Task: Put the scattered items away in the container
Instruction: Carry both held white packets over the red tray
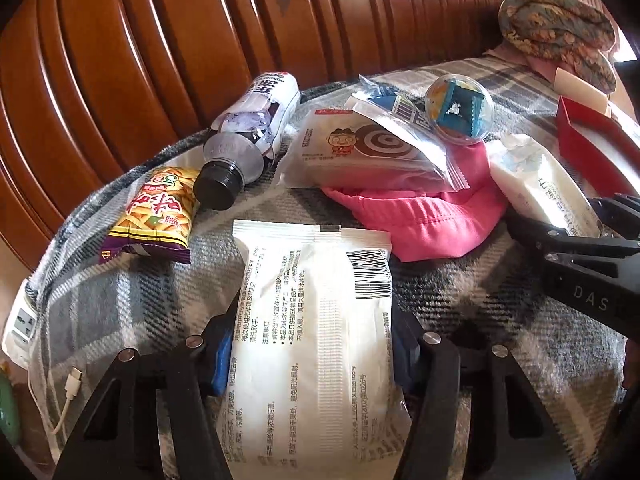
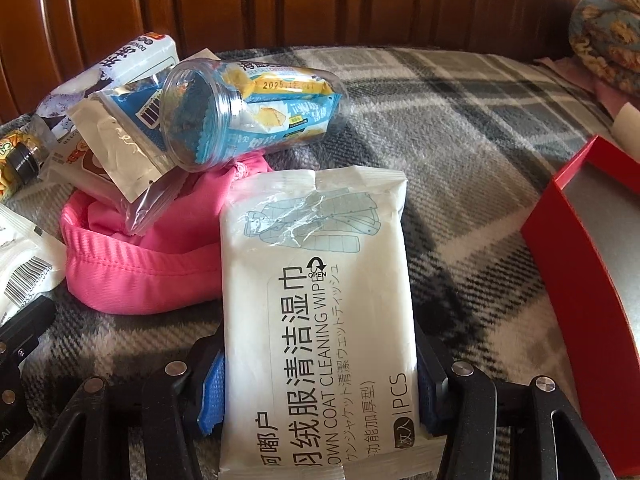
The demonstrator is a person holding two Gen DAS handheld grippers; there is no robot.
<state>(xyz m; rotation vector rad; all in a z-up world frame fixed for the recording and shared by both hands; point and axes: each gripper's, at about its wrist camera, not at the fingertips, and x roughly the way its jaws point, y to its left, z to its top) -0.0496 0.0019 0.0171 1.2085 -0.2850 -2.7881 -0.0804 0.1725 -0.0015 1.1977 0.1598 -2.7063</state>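
Here both grippers are busy: the left gripper [image 1: 312, 364] is clamped on a white wipes packet [image 1: 316, 320] lying barcode side up, and the right gripper [image 2: 320, 376] is clamped on a second wipes pack [image 2: 320, 304], printed face up. Each pack is pinched across its narrow width, likely so the soft pouch will not sag. The red container [image 2: 584, 264] sits open just right of the right-hand pack, while a bottle [image 1: 248, 136], chip bag [image 1: 156, 212], pink cloth [image 1: 424, 220] and clear jar [image 2: 248, 112] lie scattered on the plaid blanket [image 2: 460, 128].
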